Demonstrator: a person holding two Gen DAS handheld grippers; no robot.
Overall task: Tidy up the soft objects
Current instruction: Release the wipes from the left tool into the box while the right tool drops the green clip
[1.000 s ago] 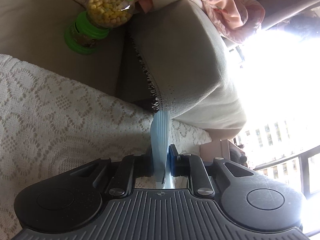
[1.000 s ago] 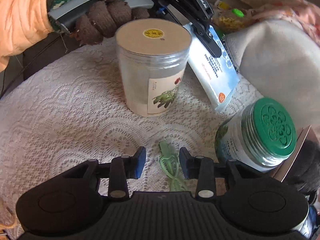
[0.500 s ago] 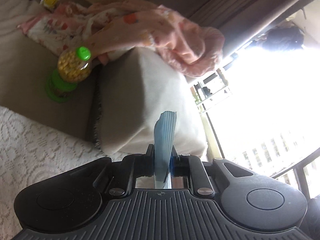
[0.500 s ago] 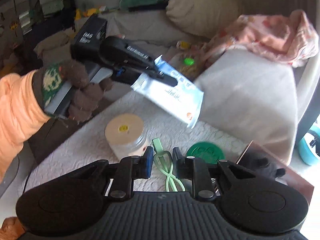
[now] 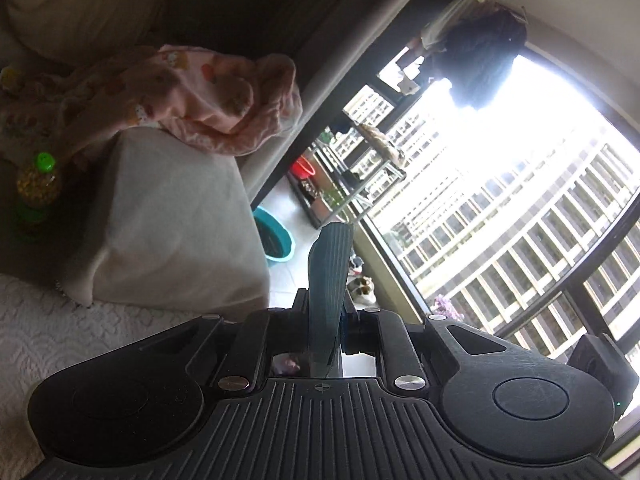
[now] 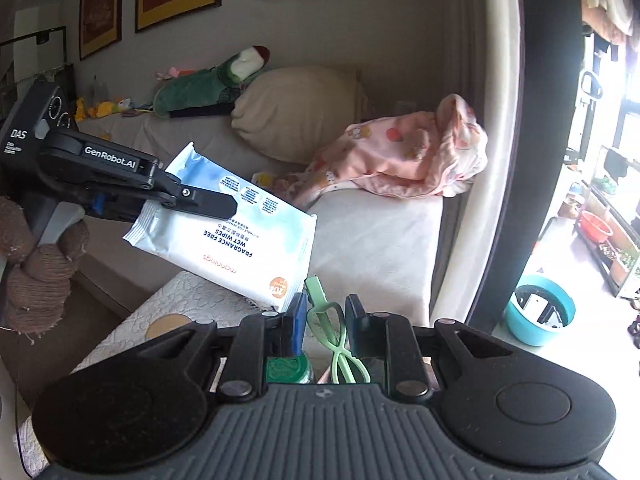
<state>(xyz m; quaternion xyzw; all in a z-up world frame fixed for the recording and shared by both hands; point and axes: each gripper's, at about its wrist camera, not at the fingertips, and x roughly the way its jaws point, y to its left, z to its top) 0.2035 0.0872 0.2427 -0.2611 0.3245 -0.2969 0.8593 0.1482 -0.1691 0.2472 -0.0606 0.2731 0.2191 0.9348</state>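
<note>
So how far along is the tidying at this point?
Nothing looks put away yet. In hand: the left gripper is shut on the wipes pack, and the right gripper is shut on green glasses, both held in the air. Left: both still need placing, and the pink blanket lies crumpled on the sofa.

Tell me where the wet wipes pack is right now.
In the right wrist view the wet wipes pack is at left of centre, clamped in the left tool and held in the air in front of the sofa.
</note>
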